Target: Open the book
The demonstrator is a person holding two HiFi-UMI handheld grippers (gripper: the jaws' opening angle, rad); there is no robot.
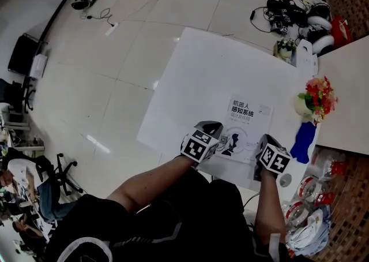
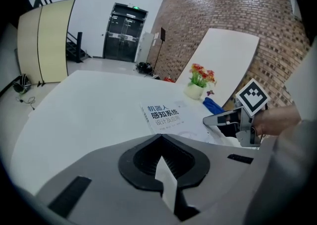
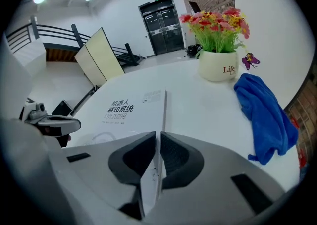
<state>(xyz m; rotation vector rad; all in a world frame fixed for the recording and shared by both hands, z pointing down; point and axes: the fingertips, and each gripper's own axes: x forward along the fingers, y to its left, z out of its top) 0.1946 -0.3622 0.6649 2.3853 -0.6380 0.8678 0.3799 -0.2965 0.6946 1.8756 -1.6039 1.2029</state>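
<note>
Head view, looking steeply down: closed white softcover book (image 1: 247,118) with a dark printed title, flat on the white rectangular surface (image 1: 202,70), just left of the white ceramic flower pot (image 1: 302,107). Looks thin and light, probably with a bendy, fairly slick cover, more likely to curl than to swing like a board. Best taken at the free long edge, the one facing the pot, with the spine side away from the pot pinned against sliding. Right gripper (image 1: 266,141) at that pot-side edge, close to the book's near corner: in the right gripper view, jaws clenched on it, a thin white layer nipped between the pads. Cover alone or a few pages with it, impossible to tell. Left gripper (image 1: 212,129) over the book's near corner farthest from the pot, jaws drawn together at the tips with a pale sliver between them. Book corner or merely surface seen through the gap, unclear. Worth lifting slowly, to avoid creasing the cover or dragging the whole book. Only one container close by: the pot, upright, filled with red and yellow flowers (image 1: 318,94). Crumpled blue cloth (image 1: 302,142) on the near side of the pot, close against it, apart from the book.
</note>
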